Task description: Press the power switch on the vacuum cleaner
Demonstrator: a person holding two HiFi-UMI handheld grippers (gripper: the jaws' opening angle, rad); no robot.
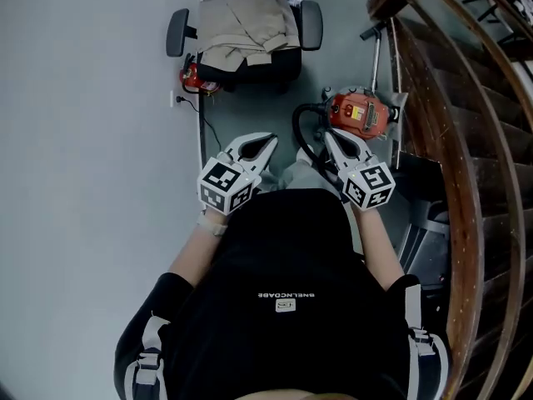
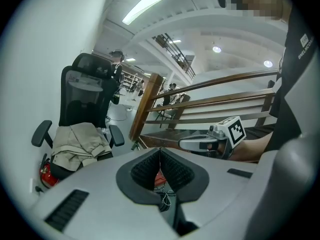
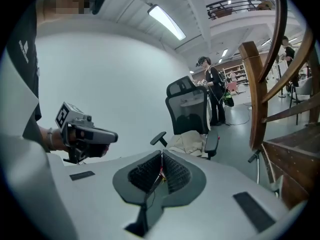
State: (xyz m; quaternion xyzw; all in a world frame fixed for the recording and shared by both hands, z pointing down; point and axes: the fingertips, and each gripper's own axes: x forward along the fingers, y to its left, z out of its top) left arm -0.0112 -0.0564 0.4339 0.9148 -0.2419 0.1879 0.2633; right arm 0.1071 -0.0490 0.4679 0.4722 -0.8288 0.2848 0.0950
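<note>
- Left gripper (image 2: 160,151): jaws pressed together with nothing between them; held in front of the person's torso.
- Right gripper (image 3: 161,154): jaws likewise together and empty, level with the left.
- Vacuum cleaner (image 1: 360,113): red body on the floor beside the wooden staircase (image 1: 466,140), just past the right gripper's tips in the head view; contact cannot be confirmed.
- Office chair (image 1: 176,32) carrying a beige garment (image 1: 248,19): farther ahead.
</note>
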